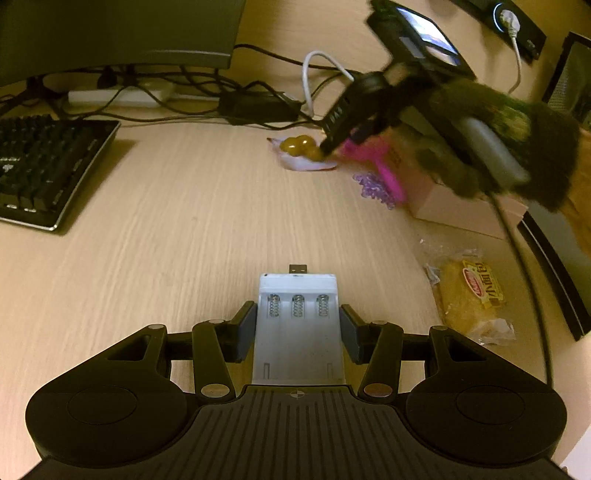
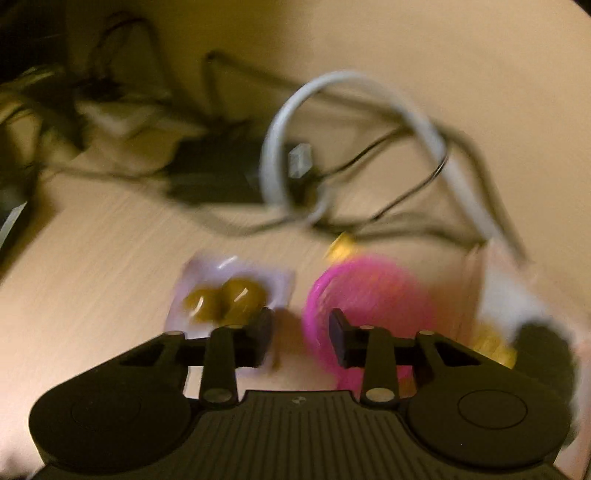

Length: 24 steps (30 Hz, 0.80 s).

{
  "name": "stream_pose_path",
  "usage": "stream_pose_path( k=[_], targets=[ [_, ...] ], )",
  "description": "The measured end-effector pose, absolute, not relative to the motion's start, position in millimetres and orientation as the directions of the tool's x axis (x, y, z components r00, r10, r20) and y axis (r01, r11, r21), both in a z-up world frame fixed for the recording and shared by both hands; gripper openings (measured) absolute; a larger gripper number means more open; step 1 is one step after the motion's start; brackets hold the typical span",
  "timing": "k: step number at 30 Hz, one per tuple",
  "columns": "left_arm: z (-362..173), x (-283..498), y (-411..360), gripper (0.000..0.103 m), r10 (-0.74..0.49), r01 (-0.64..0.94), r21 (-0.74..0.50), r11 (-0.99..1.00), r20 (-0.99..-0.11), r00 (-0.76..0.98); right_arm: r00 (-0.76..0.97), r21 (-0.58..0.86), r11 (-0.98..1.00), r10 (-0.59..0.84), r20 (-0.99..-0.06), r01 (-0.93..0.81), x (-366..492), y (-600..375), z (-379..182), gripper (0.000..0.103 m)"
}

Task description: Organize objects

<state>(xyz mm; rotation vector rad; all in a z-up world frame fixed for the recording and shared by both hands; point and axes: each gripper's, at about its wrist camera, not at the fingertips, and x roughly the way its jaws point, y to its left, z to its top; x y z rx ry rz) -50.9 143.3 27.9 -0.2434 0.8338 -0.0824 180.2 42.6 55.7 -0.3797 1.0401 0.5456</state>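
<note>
My left gripper [image 1: 297, 318] is shut on a white battery charger [image 1: 297, 314] with three springs and a USB plug, held just above the wooden desk. My right gripper [image 2: 301, 325] is open and empty, blurred by motion, low over the desk between a clear packet of olive-brown candies [image 2: 225, 295] on its left and a pink plastic object [image 2: 369, 295] on its right. In the left wrist view the right gripper [image 1: 332, 142] hangs at the far right over the candy packet [image 1: 301, 147] and the pink object [image 1: 380, 166].
A black keyboard [image 1: 44, 166] lies at the left under a monitor [image 1: 118, 33]. Cables, a power strip [image 1: 122, 94] and a black adapter [image 1: 255, 107] cross the back. A cardboard box [image 1: 458, 206], a purple hair tie [image 1: 371, 186] and a wrapped bun [image 1: 472, 295] lie at the right.
</note>
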Motion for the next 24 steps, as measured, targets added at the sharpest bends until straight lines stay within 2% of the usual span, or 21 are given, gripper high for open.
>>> stream_pose_path(
  k=[2,4,9,12,15,19,22,24],
  targets=[
    [28,-51,146,0.053,-0.181,-0.015,-0.257,0.966,-0.721,0.668,0.367,0.008,0.777,0.307,-0.878,-0.63,164,34,72,0.034],
    [28,-50,148,0.053,-0.192,-0.006,-0.261,0.965,-0.723,0.664,0.41,0.008,0.785,0.333,-0.849,-0.619,161,24,94,0.034],
    [28,-49,150,0.053,-0.206,0.016,-0.26,0.966,-0.725,0.657,0.572,-0.093,0.886,0.209,-0.793,-0.454,209,25,113,0.037],
    [28,-50,150,0.053,-0.214,0.026,-0.261,0.965,-0.723,0.657,0.564,-0.118,0.911,0.139,-0.814,-0.395,241,35,97,0.037],
    [28,-51,150,0.053,-0.219,0.037,-0.259,0.965,-0.72,0.658,0.524,-0.134,0.901,0.115,-0.844,-0.413,253,45,83,0.037],
    [27,-52,152,0.053,-0.23,0.034,-0.278,0.96,-0.712,0.663,0.505,-0.184,0.865,0.09,-0.859,-0.467,254,52,72,0.06],
    [27,-52,154,0.053,-0.235,0.03,-0.289,0.957,-0.709,0.665,0.471,-0.192,0.859,0.063,-0.88,-0.474,255,51,60,0.06],
    [27,-52,154,0.053,-0.236,0.027,-0.292,0.956,-0.709,0.665,0.46,-0.161,0.865,0.088,-0.884,-0.475,251,47,62,0.052]
  ],
)
